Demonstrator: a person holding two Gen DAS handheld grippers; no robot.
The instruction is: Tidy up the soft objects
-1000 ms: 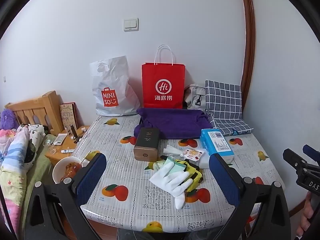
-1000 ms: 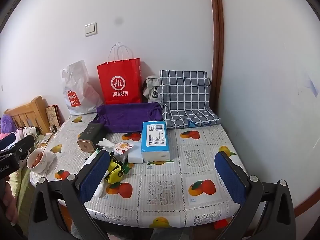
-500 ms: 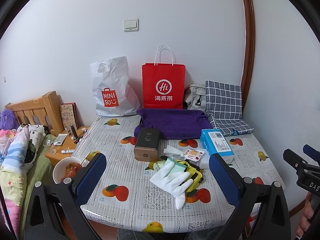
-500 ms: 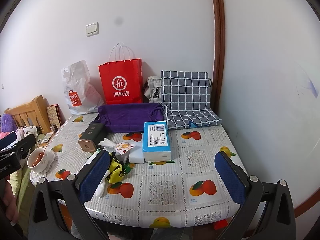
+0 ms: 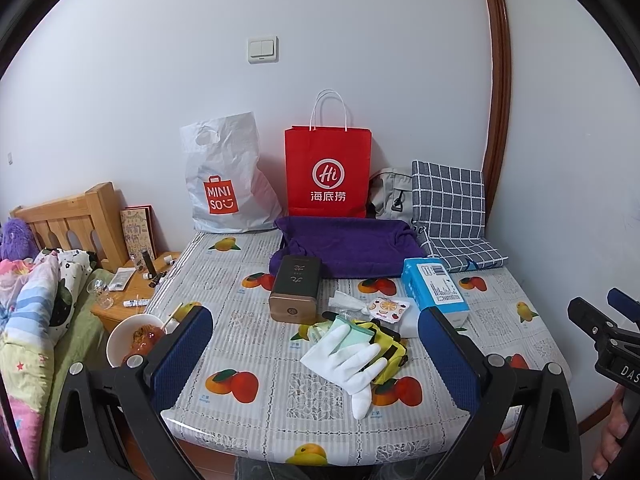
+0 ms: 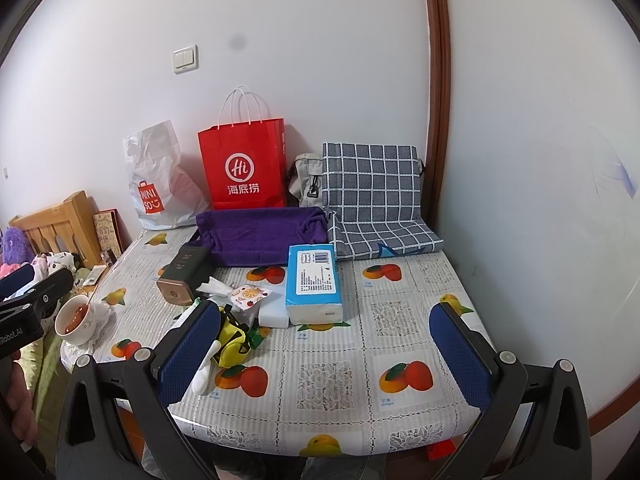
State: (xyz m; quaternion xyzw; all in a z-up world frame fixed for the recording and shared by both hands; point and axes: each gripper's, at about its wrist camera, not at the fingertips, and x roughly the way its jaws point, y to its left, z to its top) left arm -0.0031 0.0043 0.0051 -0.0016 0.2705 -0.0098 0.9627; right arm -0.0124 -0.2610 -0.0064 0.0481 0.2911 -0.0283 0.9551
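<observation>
Table (image 5: pixel 248 324) with a fruit-print cloth filled both views and served as the landmark for everything else. Along its far edge, against the wall, stood a white plastic bag (image 5: pixel 224 176), a red paper bag (image 5: pixel 327 172) and a blue checked cushion (image 5: pixel 448 204), the cushion in the table's far right corner. Just in front of the red bag lay a folded purple cloth (image 5: pixel 344 244). Nearer the table's middle sat a dark box (image 5: pixel 295 288) with a bronze end and, to its right, a blue tissue pack (image 5: pixel 434 290). Towards the table's near edge a white glove (image 5: pixel 352 356) lay draped over a small yellow pouch (image 5: pixel 384 344), touching it. A bowl (image 5: pixel 128 336) stood just off the table's left side.

Both tools hung above the table's near edge. The left gripper (image 5: pixel 316 364) was spread wide with nothing between its blue pads. The right gripper (image 6: pixel 324 354) was equally wide apart and empty, its left pad in front of the glove in that view.
</observation>
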